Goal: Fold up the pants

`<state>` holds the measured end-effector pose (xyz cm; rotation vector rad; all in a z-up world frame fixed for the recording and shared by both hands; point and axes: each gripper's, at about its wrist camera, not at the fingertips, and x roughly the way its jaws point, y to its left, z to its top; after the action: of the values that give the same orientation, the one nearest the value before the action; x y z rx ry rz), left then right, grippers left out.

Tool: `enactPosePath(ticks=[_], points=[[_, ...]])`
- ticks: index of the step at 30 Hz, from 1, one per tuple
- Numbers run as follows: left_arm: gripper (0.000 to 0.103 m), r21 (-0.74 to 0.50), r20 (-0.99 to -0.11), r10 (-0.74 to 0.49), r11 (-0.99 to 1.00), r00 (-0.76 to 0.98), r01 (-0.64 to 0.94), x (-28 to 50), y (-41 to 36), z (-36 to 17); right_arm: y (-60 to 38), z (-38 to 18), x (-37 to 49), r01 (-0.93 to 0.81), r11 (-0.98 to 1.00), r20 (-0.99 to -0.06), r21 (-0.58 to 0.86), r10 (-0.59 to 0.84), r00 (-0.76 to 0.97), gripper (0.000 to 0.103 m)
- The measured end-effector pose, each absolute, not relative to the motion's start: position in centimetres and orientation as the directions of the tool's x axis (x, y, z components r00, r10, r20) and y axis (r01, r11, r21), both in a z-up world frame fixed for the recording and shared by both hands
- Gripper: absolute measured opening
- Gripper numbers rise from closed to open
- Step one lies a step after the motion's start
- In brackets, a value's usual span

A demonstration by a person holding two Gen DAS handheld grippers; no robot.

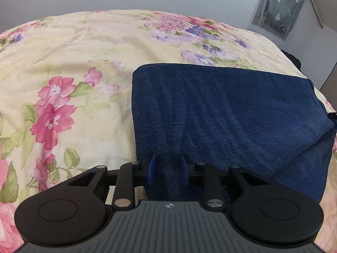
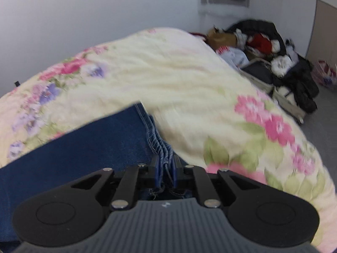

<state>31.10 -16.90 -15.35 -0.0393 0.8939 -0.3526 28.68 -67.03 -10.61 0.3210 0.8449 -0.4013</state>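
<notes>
Several stacked hem layers of the pants (image 2: 163, 154) are being pinched in the right claw (image 2: 166, 168) | denim lying part-folded on the floral bed (image 1: 63, 73) | left claw (image 1: 167, 169) spread, hovering over cloth | step: mid-fold — next, likely carrying the hems across, edges aligned.
</notes>
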Motion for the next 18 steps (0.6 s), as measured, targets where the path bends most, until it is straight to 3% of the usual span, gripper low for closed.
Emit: enactPosePath(ticks=[4, 8, 13, 18], points=[[0.03, -0.193, -0.751, -0.329, 0.939, 0.573, 0.285, 31.2, -16.5, -14.8, -67.1, -12.1, 28.4, 0.463, 0.882, -0.759, 0.093, -0.238, 0.606, 0.012], [0.03, -0.219, -0.702, -0.359, 0.931, 0.615, 0.292, 31.6, -15.3, -12.9, -67.3, -9.5, 27.4, 0.468, 0.883, -0.723, 0.036, -0.3, 0.622, 0.014], [0.03, -0.21, -0.664, -0.367, 0.927, 0.651, 0.309, 35.1, -14.8, -10.8, -65.7, -7.1, 25.6, 0.359, 0.931, -0.648, 0.072, -0.23, 0.726, 0.014], [0.03, -0.224, -0.681, -0.363, 0.93, 0.636, 0.291, 39.3, -16.1, -11.7, -63.7, -9.8, 27.3, 0.31, 0.949, -0.648, 0.061, -0.199, 0.735, 0.007]])
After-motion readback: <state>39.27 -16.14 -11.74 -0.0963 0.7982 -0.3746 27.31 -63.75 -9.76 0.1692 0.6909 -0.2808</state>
